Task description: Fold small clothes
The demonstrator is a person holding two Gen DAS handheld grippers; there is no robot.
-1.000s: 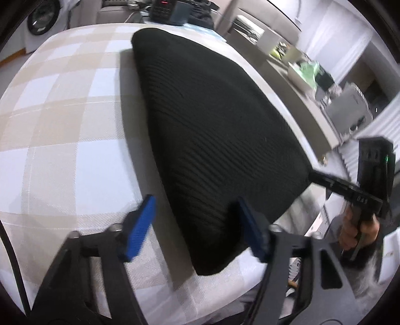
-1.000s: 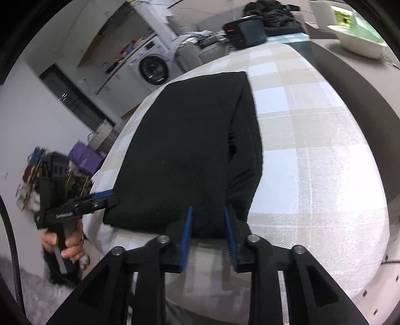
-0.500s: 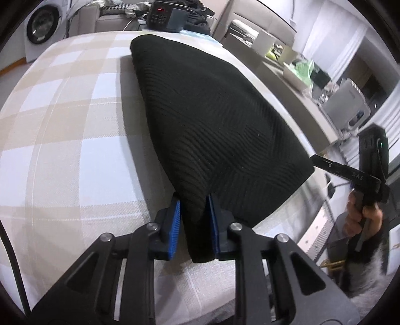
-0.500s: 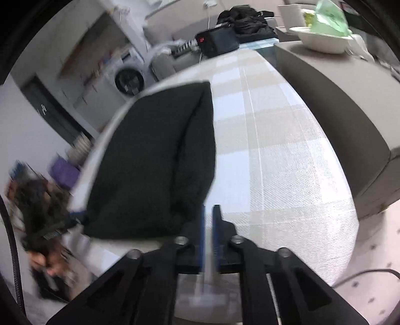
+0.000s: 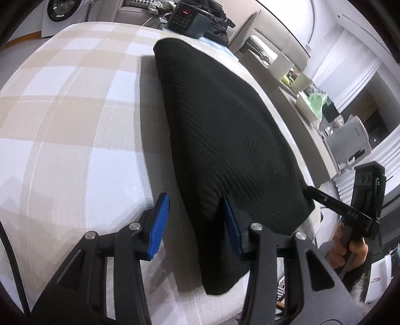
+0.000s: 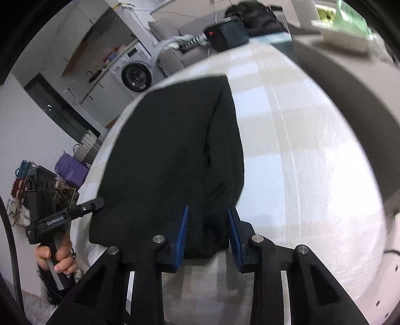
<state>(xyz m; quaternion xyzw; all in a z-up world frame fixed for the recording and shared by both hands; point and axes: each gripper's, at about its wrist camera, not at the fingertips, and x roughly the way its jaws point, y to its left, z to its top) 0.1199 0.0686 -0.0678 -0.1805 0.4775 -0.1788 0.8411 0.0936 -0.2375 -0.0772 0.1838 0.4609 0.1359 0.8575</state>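
A checked tablecloth [image 5: 75,130] carries the folded black garment [image 5: 225,140]. The left gripper [image 5: 195,222], jaws just opening, straddles its near corner loosely. The right gripper [image 6: 207,235], also just opening, brackets the other near corner.

Little can be read. In the left wrist view, small white characters stand on the black bar of the other handheld black gripper [image 5: 350,215] at right; they look like "DAS", though not surely. In the right wrist view, a white printed word stands on the black gripper [image 6: 56,220] at lower left, too small to read. The dark boxy device [image 5: 186,18] at top centre shows red lit marks, unreadable.
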